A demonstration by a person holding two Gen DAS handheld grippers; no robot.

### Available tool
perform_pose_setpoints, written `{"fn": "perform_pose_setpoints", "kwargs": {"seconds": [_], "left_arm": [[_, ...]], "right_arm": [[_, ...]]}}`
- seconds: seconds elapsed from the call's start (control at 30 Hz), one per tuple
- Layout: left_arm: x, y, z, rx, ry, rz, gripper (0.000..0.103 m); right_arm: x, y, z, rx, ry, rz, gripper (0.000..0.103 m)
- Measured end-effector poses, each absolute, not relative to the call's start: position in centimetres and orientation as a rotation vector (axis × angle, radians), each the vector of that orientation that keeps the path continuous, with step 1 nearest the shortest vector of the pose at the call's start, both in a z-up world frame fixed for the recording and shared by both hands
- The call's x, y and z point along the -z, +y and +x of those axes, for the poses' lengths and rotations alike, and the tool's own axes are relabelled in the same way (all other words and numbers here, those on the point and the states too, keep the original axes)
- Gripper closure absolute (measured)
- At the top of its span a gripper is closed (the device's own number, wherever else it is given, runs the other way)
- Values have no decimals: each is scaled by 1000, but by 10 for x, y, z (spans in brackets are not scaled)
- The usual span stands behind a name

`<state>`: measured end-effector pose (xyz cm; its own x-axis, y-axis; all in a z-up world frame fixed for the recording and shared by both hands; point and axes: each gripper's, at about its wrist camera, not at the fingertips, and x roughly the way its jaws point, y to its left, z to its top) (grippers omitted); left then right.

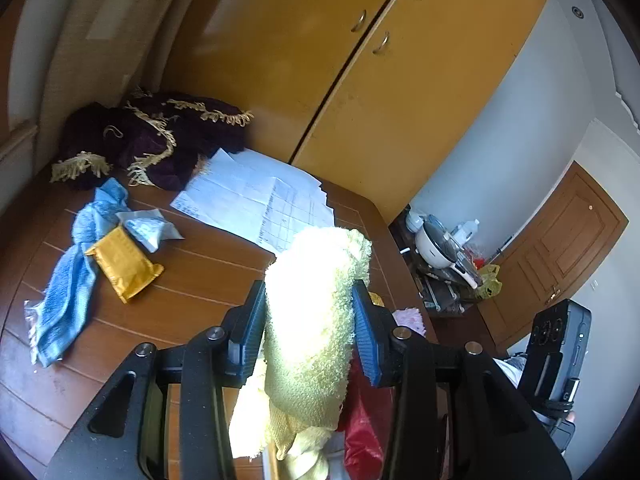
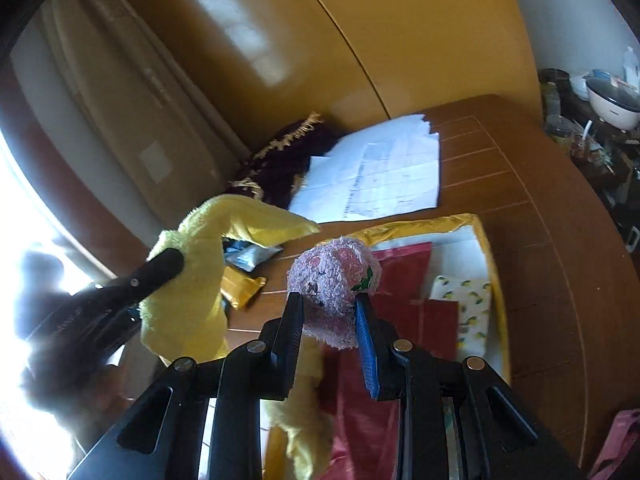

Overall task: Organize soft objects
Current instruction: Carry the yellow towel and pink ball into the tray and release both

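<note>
Both tongs are busy at this moment. Left tongs (image 1: 310, 316) are pinching a pale yellow towel (image 1: 316, 312), which is lifted above the worktop (image 1: 200, 276) and hangs down below the blue pads; in the right wrist view the same towel (image 2: 192, 280) is seen raised at the left. Right tongs (image 2: 328, 320) are pinching a small pink fluffy cloth (image 2: 334, 288) with a red and green pattern, held over a yellow-rimmed box (image 2: 494, 276). This box already contains red items (image 2: 404, 276) and a white cloth with lemon print (image 2: 472, 304), so I judge that some sorting is done. Two soft pieces are in transit and not yet put down. Still left on the worktop are a blue towel (image 1: 76, 276), lying partly under a yellow packet (image 1: 124, 264), and a dark purple fringed fabric (image 1: 152, 136) at the far corner beside the papers (image 1: 260, 200). My estimate is that the task is near the middle.
</note>
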<state>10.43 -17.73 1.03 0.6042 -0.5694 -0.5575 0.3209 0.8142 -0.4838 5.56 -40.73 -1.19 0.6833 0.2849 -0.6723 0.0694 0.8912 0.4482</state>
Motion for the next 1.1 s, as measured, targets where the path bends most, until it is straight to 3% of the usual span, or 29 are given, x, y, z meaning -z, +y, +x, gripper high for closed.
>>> {"fn": "perform_pose_setpoints", "kwargs": {"seconds": [0.2,0.67,0.97,1.1], "left_arm": [[2,-222,134,556,839,-350,64],[38,-267,142,555,998,-237,64],[61,-273,152,585,1118,-207,61],[56,-262,148,610,1095,-258,57]], "right_arm": [[44,-440,91,10,936,531,76],[71,-454,102,54,1004,560,75],[71,-450,107,45,1010,542,71],[68,-450,104,47,986,563,63]]}}
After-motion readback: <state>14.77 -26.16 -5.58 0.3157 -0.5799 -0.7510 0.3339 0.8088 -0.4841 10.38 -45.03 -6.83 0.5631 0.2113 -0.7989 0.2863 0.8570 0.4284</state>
